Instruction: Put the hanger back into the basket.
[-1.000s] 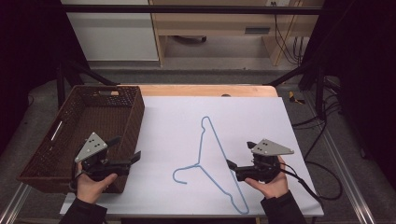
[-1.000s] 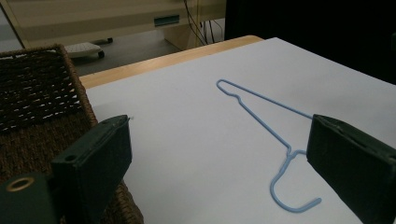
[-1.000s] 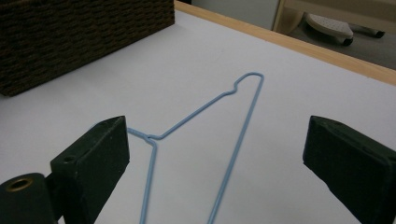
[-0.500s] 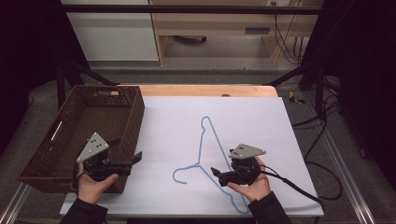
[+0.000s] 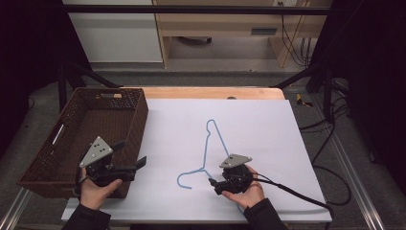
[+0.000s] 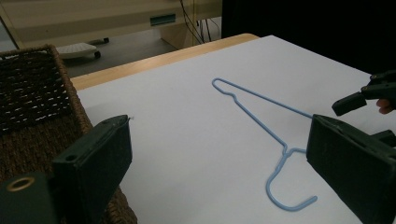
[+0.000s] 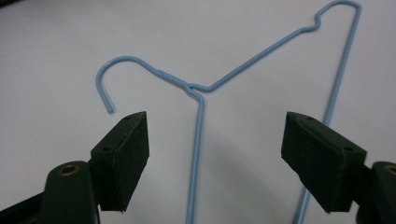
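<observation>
A light blue wire hanger [image 5: 205, 153] lies flat on the white sheet [image 5: 258, 124], its hook [image 5: 183, 181] toward the near left. My right gripper [image 5: 214, 186] is low over the sheet just right of the hanger's neck, pointing left. In the right gripper view its jaws stand open and have just been closing. One straight wire of the hanger [image 7: 198, 135] runs between them untouched, below the neck. My left gripper [image 5: 131, 153] hovers open beside the basket with nothing in it. The left gripper view shows the hanger [image 6: 261, 116] ahead of it and the right gripper [image 6: 359, 100] at far right.
A brown wicker basket [image 5: 139, 120] stands at the table's left, its near wall close to my left gripper; it is also at the left of the left gripper view [image 6: 32, 93]. A black cable [image 5: 297, 194] trails right from the right gripper. Bare wood [image 5: 210, 92] edges the far side.
My right gripper has moved left and down, from beside the hanger's near end to just by its neck. The left gripper has stayed where it was.
</observation>
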